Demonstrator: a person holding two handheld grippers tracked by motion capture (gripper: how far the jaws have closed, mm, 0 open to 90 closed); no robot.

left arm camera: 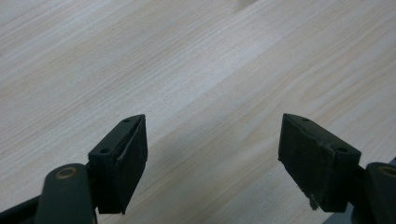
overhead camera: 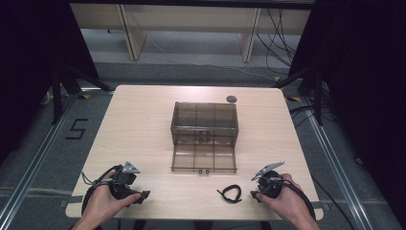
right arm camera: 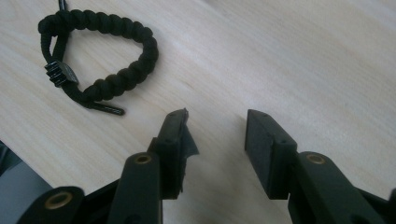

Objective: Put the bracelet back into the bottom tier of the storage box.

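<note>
- We saw a black braided cord bracelet (right arm camera: 100, 56) lying looped on the pale wood-grain table (overhead camera: 143, 124), just beside the right gripper (right arm camera: 217, 135).
- Both the right gripper and the left gripper (left arm camera: 212, 144) stood parted, empty.
- A smoky clear plastic box (overhead camera: 205, 136) sat mid-table.

Evenly lit pale worktop (overhead camera: 143, 124), dark surroundings at both sides, soft faint shadows, slightly blurred close-up fingers (left arm camera: 119, 163), no glare

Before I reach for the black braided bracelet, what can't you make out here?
- Smoky transparent compartment box, high view: contents unreadable through the tinted lid, too small.
- Small dark round object behind the box, high view: too small to identify.
- Black braided bracelet, right gripper view: cord end cut off by the top edge.
</note>
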